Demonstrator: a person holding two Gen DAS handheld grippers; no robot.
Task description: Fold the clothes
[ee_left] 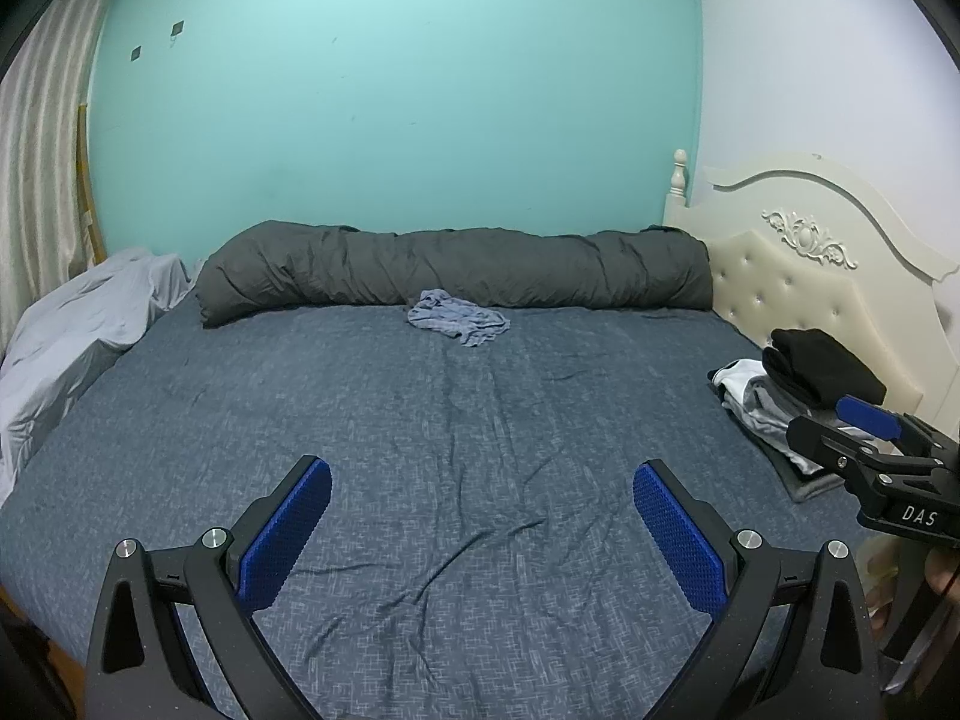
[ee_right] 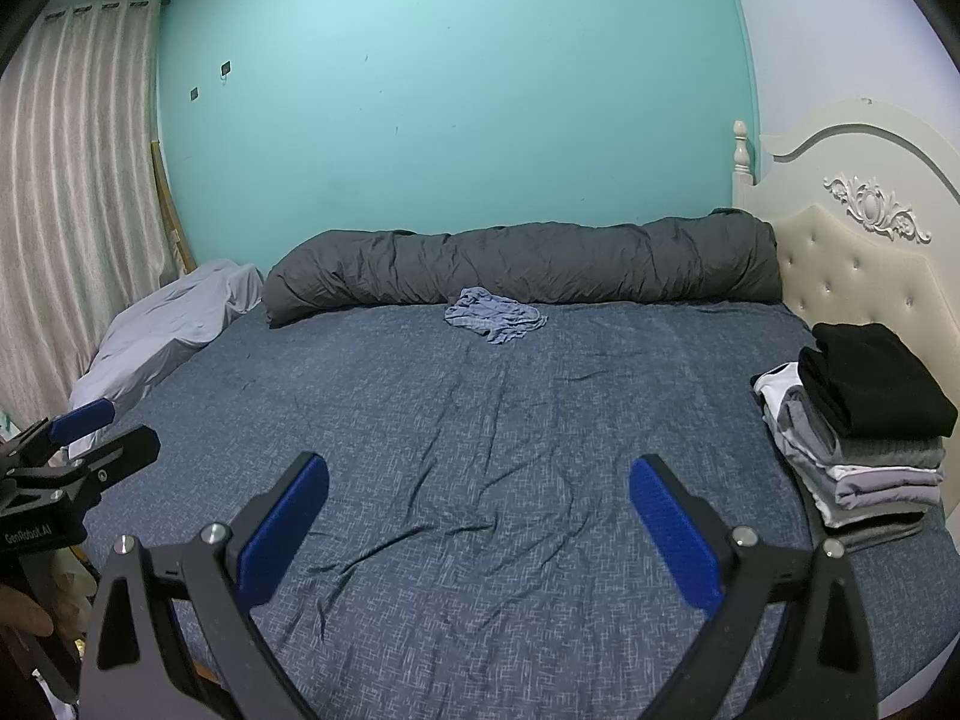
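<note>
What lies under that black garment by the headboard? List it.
Under the black garment sits a stack of folded clothes in grey and white layers, resting on the bed sheet. Their exact number and types cannot be told.

Crumpled blue garment [ee_left: 458, 318] near rolled duvet; folded stack [ee_right: 864, 438] beside headboard

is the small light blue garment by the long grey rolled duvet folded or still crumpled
Crumpled. The small light blue garment lies in a bunched, wrinkled heap on the dark blue bedsheet, unlike the flat folded stack of clothes.
</note>
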